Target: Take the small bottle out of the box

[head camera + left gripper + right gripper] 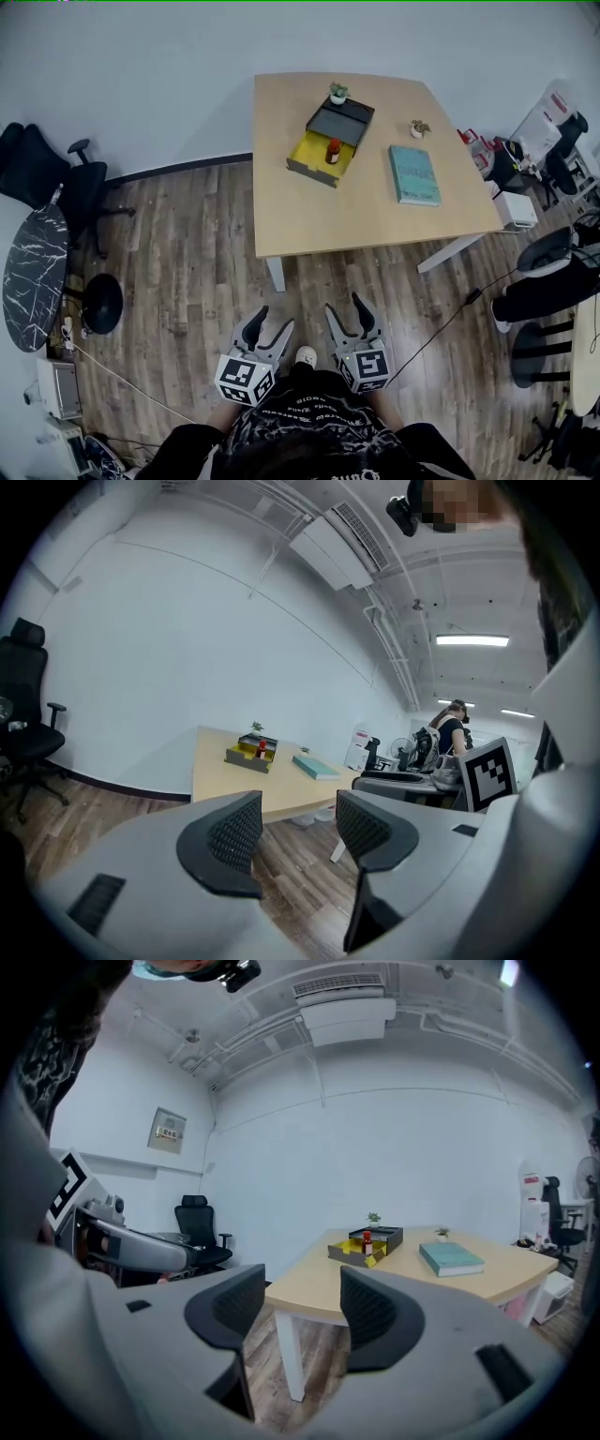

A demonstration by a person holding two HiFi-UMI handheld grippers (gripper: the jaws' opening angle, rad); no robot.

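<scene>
**Left gripper (273, 324) and right gripper (344, 309) held spread and empty, well short of the table**

The two grey two-jaw grippers are held low in front of the person, above the wood-plank floor (187, 272), each with a marker cube at its base. In each gripper view the ribbed pads are seen apart, with nothing between them but floor and distant furniture.

The small red bottle (333, 151) is seen upright in the yellow-lined open part of a dark grey box (309, 170), which is set toward the far side of a light wooden table (356, 220). The bottle is well apart from both grippers, so the task is judged not yet begun.

Several risks are judged from here. The bottle is narrow and upright, so it could be tipped by a pad that arrives off-centre. The box wall could be caught by a jaw and the whole box dragged. A small potted plant (337, 93) just behind the box could be knocked over by a reach that goes too far.

A teal book (413, 174) is laid to the right of the box, and a second small plant (419, 128) is set near it. The near table edge must be reached across. A black cable (450, 323) is trailed over the floor to the right, and a white cable (122, 380) to the left; either could be snagged underfoot. A black office chair (56, 178) and a round dark marble-patterned table (33, 267) are placed well off to the left.
</scene>
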